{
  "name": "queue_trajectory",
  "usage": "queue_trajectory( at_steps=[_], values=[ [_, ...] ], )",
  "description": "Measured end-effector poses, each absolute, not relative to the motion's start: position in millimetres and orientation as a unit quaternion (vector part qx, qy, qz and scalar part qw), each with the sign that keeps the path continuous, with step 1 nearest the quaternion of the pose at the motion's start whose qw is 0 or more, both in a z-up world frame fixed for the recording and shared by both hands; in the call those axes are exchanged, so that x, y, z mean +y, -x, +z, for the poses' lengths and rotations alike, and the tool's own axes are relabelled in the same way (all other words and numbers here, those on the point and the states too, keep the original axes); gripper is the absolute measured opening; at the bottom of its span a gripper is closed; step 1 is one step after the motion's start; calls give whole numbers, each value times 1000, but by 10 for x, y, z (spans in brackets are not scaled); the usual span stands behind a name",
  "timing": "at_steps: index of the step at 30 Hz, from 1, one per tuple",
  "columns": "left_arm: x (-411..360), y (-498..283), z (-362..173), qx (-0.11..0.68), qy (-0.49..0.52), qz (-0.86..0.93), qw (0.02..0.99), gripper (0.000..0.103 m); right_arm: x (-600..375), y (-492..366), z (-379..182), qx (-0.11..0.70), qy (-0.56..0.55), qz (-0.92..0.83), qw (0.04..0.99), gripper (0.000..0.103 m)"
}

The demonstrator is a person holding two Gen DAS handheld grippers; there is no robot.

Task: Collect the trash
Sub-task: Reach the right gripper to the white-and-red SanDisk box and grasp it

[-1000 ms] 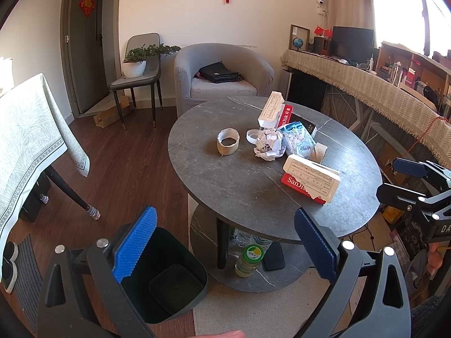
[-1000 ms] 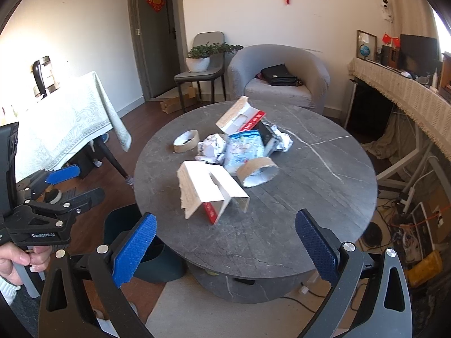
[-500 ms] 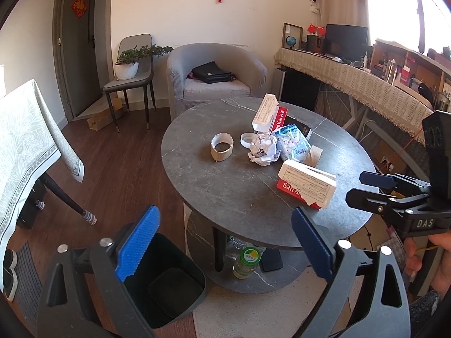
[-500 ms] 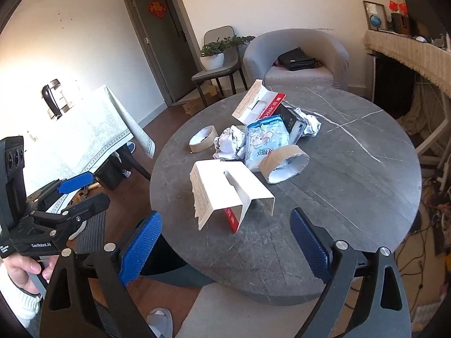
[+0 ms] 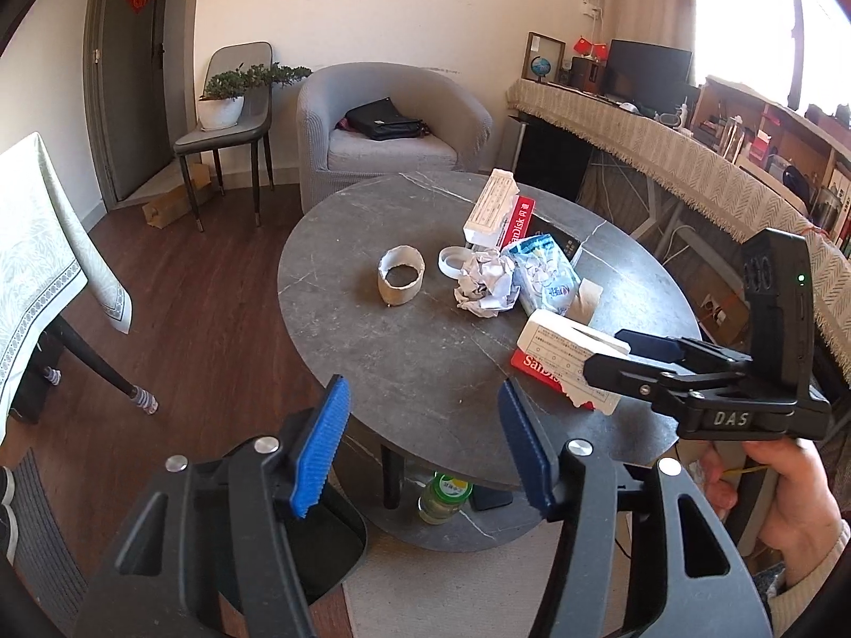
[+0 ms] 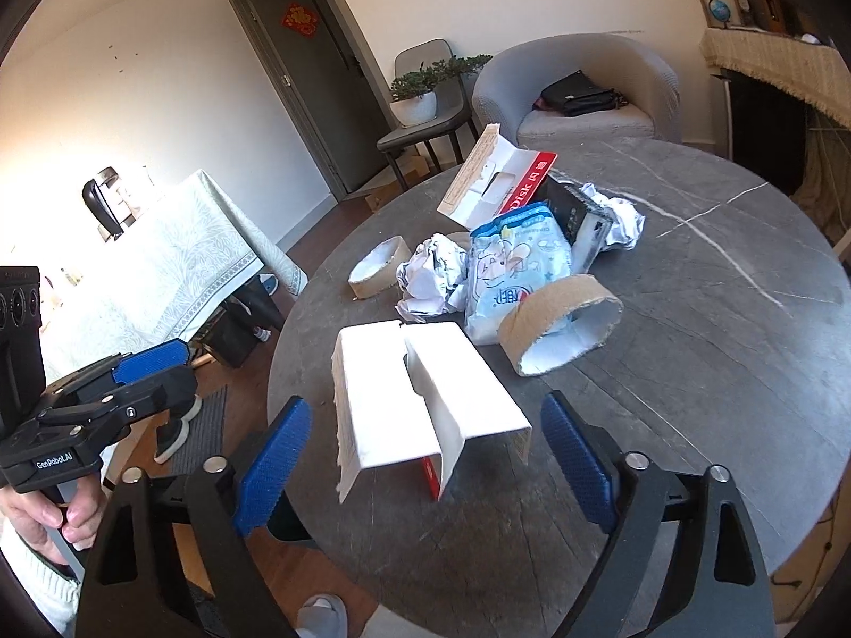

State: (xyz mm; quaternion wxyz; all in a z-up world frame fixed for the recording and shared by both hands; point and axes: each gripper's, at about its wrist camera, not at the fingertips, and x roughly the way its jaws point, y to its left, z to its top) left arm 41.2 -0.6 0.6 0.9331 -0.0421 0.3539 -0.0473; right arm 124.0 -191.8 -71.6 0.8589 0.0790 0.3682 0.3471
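Observation:
Trash lies on a round grey table (image 5: 415, 351): a torn white and red box (image 6: 425, 399) nearest me, a cardboard ring (image 6: 558, 324), a blue snack bag (image 6: 510, 260), crumpled paper (image 6: 425, 279), a second ring (image 5: 400, 283) and another opened box (image 5: 497, 210). My right gripper (image 6: 425, 457) is open, its jaws on either side of the torn box's near end. My left gripper (image 5: 425, 441) is open and empty at the table's near edge. A dark bin (image 5: 330, 553) stands on the floor below it.
A grey armchair (image 5: 393, 127) with a black bag and a chair with a potted plant (image 5: 234, 101) stand behind the table. A cloth-covered table (image 5: 37, 250) is at the left. A bottle (image 5: 444, 497) sits on the table's lower shelf.
My right gripper has moved forward to the torn box. My left gripper's jaws have narrowed and it has moved closer to the table.

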Motion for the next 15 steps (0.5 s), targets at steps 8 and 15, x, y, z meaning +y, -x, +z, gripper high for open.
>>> queue_trajectory(
  at_steps=[8, 15],
  values=[
    [-24, -559, -78, 372, 58, -58, 925, 66, -1917, -1292, -808, 368, -86, 361, 852, 61],
    [-137, -582, -134, 372, 49, -72, 924, 75, -2032, -1271, -669, 350, -104, 367, 855, 54]
  ],
)
